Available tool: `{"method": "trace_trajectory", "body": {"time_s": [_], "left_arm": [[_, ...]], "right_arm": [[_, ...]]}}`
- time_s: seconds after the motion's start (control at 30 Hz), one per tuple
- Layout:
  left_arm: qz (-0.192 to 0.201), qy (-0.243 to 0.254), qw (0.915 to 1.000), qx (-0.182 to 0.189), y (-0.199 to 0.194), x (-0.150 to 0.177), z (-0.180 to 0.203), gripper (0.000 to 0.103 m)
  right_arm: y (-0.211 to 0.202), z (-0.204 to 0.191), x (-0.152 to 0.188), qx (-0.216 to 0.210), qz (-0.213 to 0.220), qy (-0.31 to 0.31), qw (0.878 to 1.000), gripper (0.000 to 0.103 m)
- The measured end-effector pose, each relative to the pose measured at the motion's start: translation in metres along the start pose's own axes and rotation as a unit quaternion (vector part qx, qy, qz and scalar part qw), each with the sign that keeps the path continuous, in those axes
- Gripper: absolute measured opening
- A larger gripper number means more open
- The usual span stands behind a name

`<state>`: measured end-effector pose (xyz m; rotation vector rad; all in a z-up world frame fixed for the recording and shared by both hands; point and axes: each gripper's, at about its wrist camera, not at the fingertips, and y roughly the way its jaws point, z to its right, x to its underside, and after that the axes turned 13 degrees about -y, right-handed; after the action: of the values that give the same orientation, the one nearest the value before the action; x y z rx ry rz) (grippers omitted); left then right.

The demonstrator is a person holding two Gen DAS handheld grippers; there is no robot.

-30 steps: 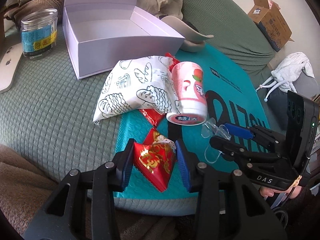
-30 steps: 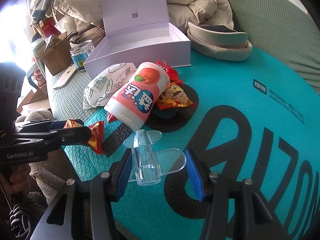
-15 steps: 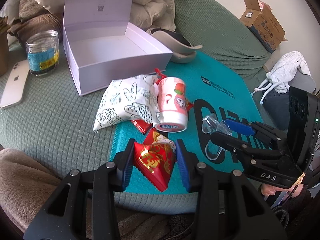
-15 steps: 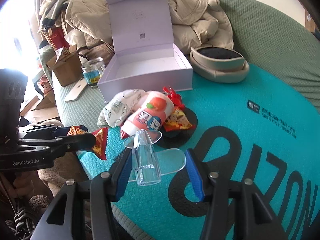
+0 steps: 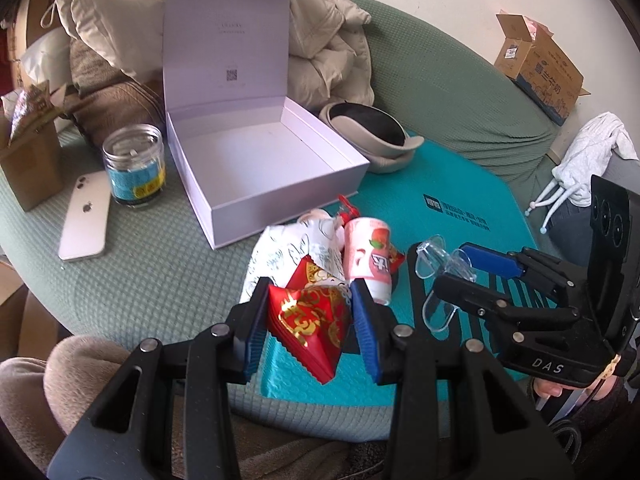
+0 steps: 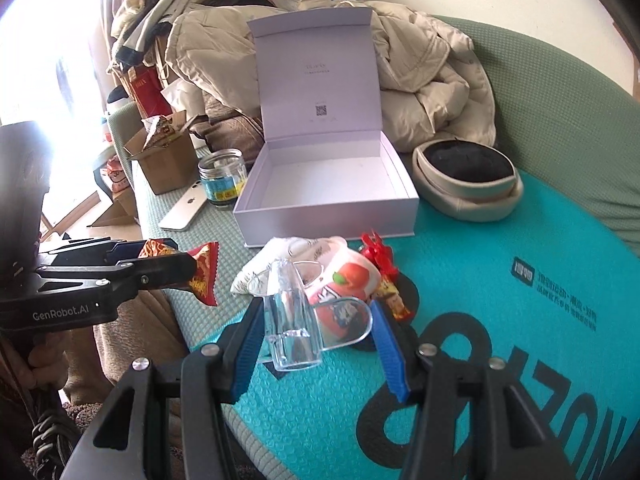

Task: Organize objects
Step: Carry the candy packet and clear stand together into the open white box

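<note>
The box (image 5: pixel 256 168) lies ahead of both: left tool (image 5: pixel 310 320) grips the packet (image 5: pixel 308 324), right tool (image 6: pixel 318 332) the clear piece (image 6: pixel 292 320).

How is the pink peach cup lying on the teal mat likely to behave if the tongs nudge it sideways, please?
The pink cup lies on its side, so it would probably roll, likely curving since it tapers. It leans against the white patterned pouch, which may stop it that way. It looks plastic, so probably light.

Both views are evenly lit by daylight and kept mostly sharp. Blown-out glare is seen at the window (image 6: pixel 36 80) on the right wrist view's left edge. Straight lines are bent near the dark, vignetted fisheye rims.
</note>
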<state>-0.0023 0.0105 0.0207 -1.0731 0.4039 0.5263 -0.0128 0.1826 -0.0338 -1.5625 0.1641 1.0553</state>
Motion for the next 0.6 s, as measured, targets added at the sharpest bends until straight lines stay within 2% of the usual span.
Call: {"method": "trace_trajectory", "body": {"time_s": [0.33,0.6], "left_arm": [[0.003,0.010,0.9998,-0.018,0.002,-0.025,0.000,0.038],[-0.014,0.009,0.9996,-0.021,0.024,-0.053,-0.010,0.038]], "right_arm": [[0.014,0.004,-0.025,-0.015,0.009,-0.013,1.000,0.054],[0.045,0.017,-0.050,-0.024,-0.003,-0.025,0.999,0.054]]}}
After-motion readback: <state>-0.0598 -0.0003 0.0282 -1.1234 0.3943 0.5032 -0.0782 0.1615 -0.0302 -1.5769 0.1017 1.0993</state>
